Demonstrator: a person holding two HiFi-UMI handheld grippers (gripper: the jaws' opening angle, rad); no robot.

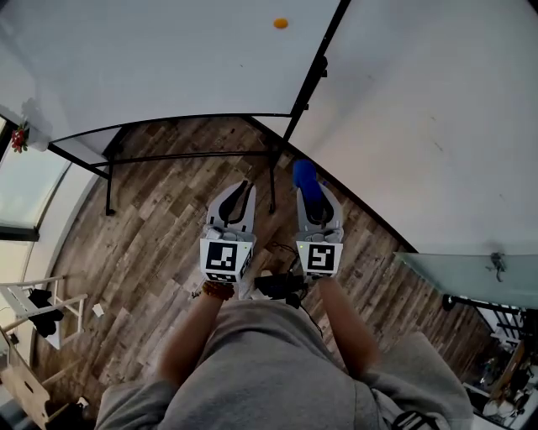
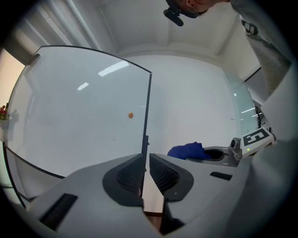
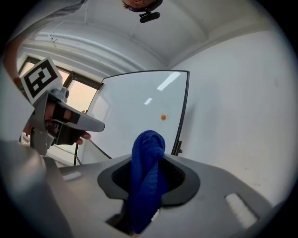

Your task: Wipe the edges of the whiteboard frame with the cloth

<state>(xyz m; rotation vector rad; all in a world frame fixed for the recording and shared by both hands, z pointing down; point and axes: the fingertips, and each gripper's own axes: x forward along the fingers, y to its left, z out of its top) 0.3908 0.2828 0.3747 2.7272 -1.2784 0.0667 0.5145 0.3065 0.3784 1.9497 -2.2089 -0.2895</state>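
Note:
A whiteboard (image 1: 168,59) with a thin black frame (image 1: 315,63) stands ahead of me, with an orange magnet (image 1: 281,23) on it. Both grippers are held low over the floor, short of the board's lower right corner. My right gripper (image 1: 311,195) is shut on a blue cloth (image 1: 303,175), which sticks up out of its jaws as a bunched fold (image 3: 148,167). Beside it, my left gripper (image 1: 241,188) has its jaws together with nothing between them (image 2: 145,160). The left gripper view shows the frame's vertical edge (image 2: 147,111) straight ahead and the blue cloth (image 2: 188,151) to the right.
The board's black stand legs (image 1: 109,180) and crossbar (image 1: 193,155) reach over the wood plank floor (image 1: 151,252). A white wall (image 1: 437,126) runs along the right, with a glass tabletop (image 1: 471,270) below it. A window (image 1: 25,189) and a small white rack (image 1: 38,306) are at the left.

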